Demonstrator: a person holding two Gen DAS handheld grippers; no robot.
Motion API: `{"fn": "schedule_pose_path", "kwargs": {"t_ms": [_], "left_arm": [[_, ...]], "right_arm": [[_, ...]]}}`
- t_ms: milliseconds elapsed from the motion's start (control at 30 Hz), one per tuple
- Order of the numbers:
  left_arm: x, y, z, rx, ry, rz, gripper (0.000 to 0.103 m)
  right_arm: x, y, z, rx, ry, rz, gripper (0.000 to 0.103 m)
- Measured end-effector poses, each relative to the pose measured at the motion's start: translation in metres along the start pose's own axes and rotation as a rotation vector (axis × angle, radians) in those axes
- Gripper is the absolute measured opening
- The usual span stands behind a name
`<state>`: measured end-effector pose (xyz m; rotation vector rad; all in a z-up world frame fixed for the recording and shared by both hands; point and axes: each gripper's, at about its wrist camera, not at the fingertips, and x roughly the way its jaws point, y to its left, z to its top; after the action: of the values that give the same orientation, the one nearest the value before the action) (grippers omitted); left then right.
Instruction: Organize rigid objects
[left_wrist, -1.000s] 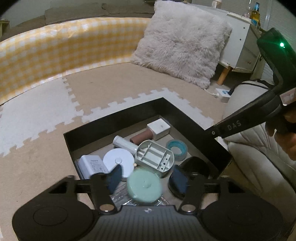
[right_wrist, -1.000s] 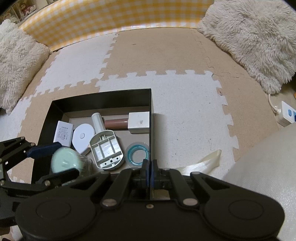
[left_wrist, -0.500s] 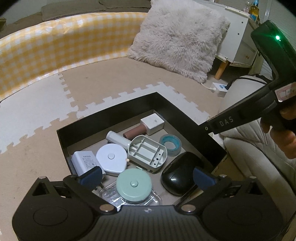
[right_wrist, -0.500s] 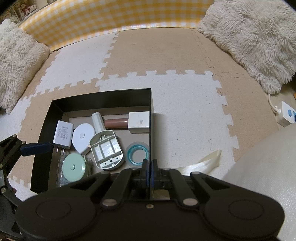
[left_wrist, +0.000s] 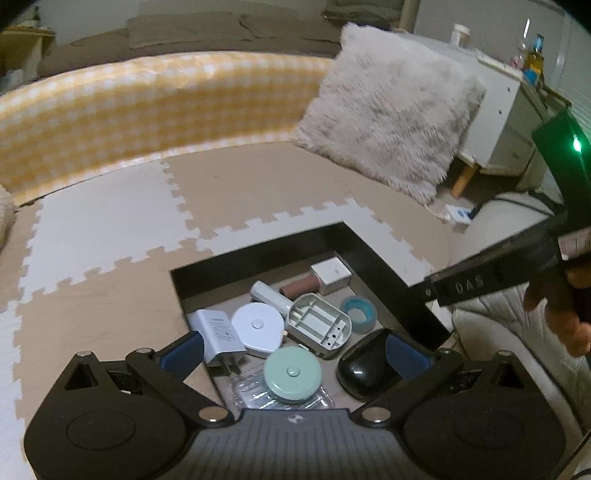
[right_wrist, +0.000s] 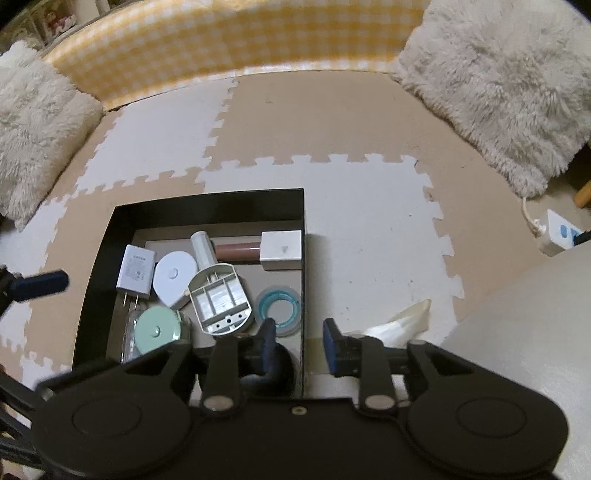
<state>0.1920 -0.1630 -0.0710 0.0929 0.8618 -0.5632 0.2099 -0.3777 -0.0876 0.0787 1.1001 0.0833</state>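
1. The black box (right_wrist: 207, 206) is where I collect the rigid things. It sits on the foam floor mat (right_wrist: 369, 206), close in front of me.
2. The green round case (left_wrist: 293, 374) lies near the front wall of the box, on top of a clear plastic packet (left_wrist: 251, 393). I judge it sits well there, flat and not rolling.
3. Beside it are a black mouse (left_wrist: 364, 371), a grey plastic shell (left_wrist: 319, 328) with its hollow side up, a white round device (left_wrist: 258, 326) and a white charger (left_wrist: 219, 332) with its pins toward me. Further back lie a blue tape ring (left_wrist: 358, 314), a white tube (left_wrist: 269, 297), a brown cylinder (left_wrist: 301, 287) and a white cube (left_wrist: 330, 275) in the corner. All are packed together, many touching, so little floor of the box is left.
4. My left gripper (left_wrist: 295, 350) is spread wide above the green case and holds nothing; its pads stand on both sides, clear of the things.
5. My right gripper (right_wrist: 299, 339) is opening, at a narrow gap now. It straddles the right wall of the box but does not press on it, and no object is between the pads.
6. Outside the box, a crumpled pale wrapper (right_wrist: 402, 321) lies on the mat. It looks soft, so probably it does not belong in the box.
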Motion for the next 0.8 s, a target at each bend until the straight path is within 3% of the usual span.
{"fn": "schedule_pose_path", "kwargs": {"t_ms": [133,233,433,800], "left_arm": [[-0.019,0.004,0.002,-0.043,-0.036,0.013,0.103],[-0.038,0.006,0.008,-0.065,-0.07,0.044,0.103],[-0.075,0.007,0.016,-0.085,-0.115,0.092,0.103],[-0.141,-0.002,0.01,-0.121,-0.165,0.284,0.103]], "right_arm": [[-0.018,0.005,-0.001,0.009,-0.04,-0.009,0.054],[-0.034,0.01,-0.001,0.021,-0.075,-0.007,0.062],[-0.069,0.018,-0.009,0.043,-0.128,0.001,0.072],[-0.151,0.035,-0.034,0.045,-0.265,0.046,0.088]]}}
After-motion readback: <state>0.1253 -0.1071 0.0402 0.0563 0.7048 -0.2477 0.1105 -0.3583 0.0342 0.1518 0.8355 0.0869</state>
